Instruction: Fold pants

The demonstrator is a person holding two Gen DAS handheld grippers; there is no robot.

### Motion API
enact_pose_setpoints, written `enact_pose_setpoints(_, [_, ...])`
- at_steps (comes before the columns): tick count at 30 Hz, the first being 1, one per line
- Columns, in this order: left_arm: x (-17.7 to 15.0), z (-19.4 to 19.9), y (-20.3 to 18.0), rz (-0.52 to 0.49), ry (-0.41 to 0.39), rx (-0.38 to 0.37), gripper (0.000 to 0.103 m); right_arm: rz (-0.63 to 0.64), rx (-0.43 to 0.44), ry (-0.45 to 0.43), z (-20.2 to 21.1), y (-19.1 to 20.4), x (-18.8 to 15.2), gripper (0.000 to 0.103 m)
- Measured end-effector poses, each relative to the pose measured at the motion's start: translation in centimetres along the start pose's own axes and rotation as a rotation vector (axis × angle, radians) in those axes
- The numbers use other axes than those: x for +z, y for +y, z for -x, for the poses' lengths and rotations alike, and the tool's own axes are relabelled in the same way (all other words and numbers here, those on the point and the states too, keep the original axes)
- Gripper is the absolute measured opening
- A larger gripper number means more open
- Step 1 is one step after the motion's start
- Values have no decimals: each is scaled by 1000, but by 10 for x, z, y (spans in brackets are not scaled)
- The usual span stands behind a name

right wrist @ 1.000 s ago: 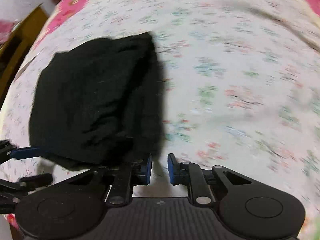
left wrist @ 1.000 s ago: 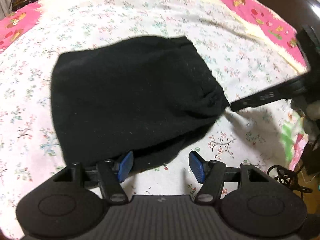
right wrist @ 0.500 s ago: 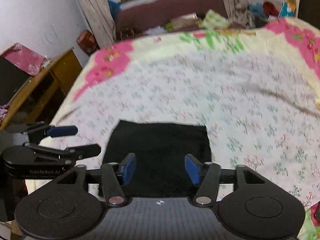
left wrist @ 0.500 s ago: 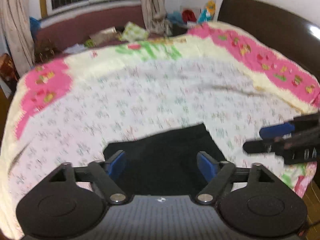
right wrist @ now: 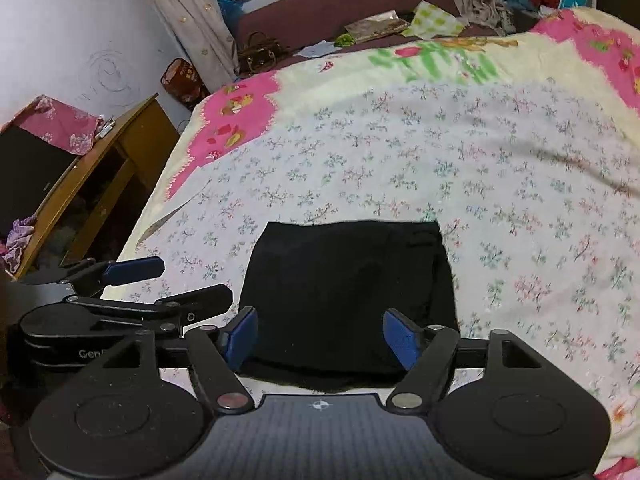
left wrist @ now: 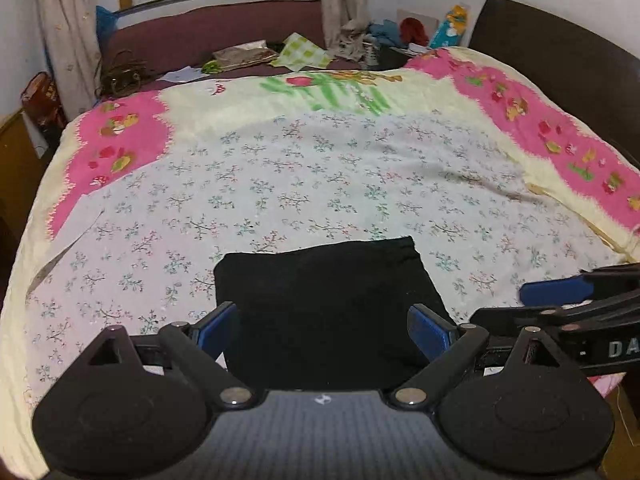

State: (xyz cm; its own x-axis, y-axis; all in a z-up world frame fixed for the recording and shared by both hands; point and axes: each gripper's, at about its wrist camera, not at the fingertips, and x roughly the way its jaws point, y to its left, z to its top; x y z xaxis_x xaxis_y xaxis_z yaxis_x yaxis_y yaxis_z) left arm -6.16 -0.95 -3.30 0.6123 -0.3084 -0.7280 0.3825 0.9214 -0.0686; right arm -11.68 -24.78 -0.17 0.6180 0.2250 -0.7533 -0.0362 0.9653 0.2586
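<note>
Black fabric pants (left wrist: 328, 304), folded into a compact rectangle, lie flat on the bed's white floral sheet (left wrist: 280, 184), near its front edge. Nothing on top of them.

Left claw (left wrist: 326, 330): jaws wide, just been opening, nothing between the blue pads (left wrist: 218, 326). It hangs above the pants, clear of the cloth, tilted down toward them. Pads frame the bundle's near half in the left wrist view.

Right claw (right wrist: 320, 338): jaws apart, also just been opening, narrower than the left, nothing gripped. It sits above the near edge of the pants, no contact visible.

Each claw shows in the other's view: right claw at the right edge of the left view (left wrist: 560, 304), left claw at the left edge of the right view (right wrist: 160, 284). Both are just beside the bundle, one per side.

The bundle's right edge looks slightly thicker, with a ridge, probably the waistband, but black on black is hard to read.

Pink-and-cream patterned blanket (left wrist: 120, 136) borders the sheet. Wooden side cabinet (right wrist: 100, 184) stands left of the bed.
</note>
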Motion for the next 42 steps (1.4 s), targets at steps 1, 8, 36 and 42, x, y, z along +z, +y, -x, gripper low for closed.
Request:
enact_pose_setpoints(1, [0, -2, -1, -2, 3, 9, 100, 7, -9, -4, 1, 0, 1, 65])
enact_pose_setpoints(8, [-3, -4, -2, 4, 20, 7, 100, 6, -39, 5, -1, 8, -1, 67])
enact_pose_setpoints(36, [-18, -93, 74, 34, 140, 0, 100, -95, 14, 80, -74, -76, 18, 76])
enact_pose_setpoints(42, [-41, -160, 105, 86, 229, -64, 99, -203, 80, 183, -155, -143, 9, 75])
